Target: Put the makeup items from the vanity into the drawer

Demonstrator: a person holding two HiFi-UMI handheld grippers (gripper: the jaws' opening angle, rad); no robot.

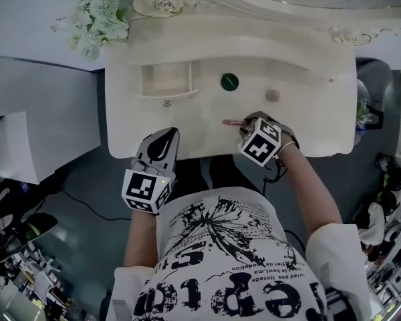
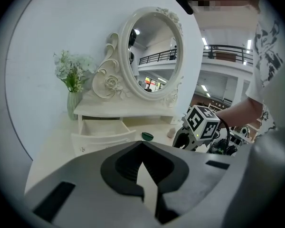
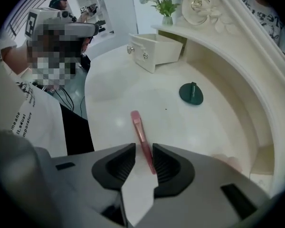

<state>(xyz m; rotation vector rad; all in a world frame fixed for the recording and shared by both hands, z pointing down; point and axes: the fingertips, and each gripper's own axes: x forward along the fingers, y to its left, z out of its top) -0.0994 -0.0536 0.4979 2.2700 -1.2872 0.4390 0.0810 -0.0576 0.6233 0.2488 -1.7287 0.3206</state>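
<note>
Right gripper view shows the right gripper (image 3: pixel 143 148), jaws apart astride a pink stick (image 3: pixel 137 125) lying on the table (image 3: pixel 109 103) well apart from the open drawer (image 3: pixel 156 49) — best to sink lower, centre it, close squarely — while the left gripper (image 2: pixel 142 146) hangs with jaws together, empty.

Your cream glossy vanity top (image 1: pixel 307 122) is one plain shade, and the cream open drawer (image 1: pixel 166 79) at eleven o'clock matches it. At one o'clock the dark green round compact (image 1: pixel 230 81) is the deepest colour there. At two o'clock lies the pale tan rounded lump (image 1: pixel 272 95). The slim stick (image 3: pixel 138 127) is rosy pink. Far out at eleven o'clock the white flowers (image 1: pixel 97 15) carry pale green leaves. Your left gripper (image 2: pixel 142 148) and right gripper (image 3: pixel 143 152) are grey with black ribbed pads. Their marker cubes (image 1: pixel 259 144) are white with black squares. Your white shirt (image 1: pixel 234 246) bears black splatter print and lettering.
</note>
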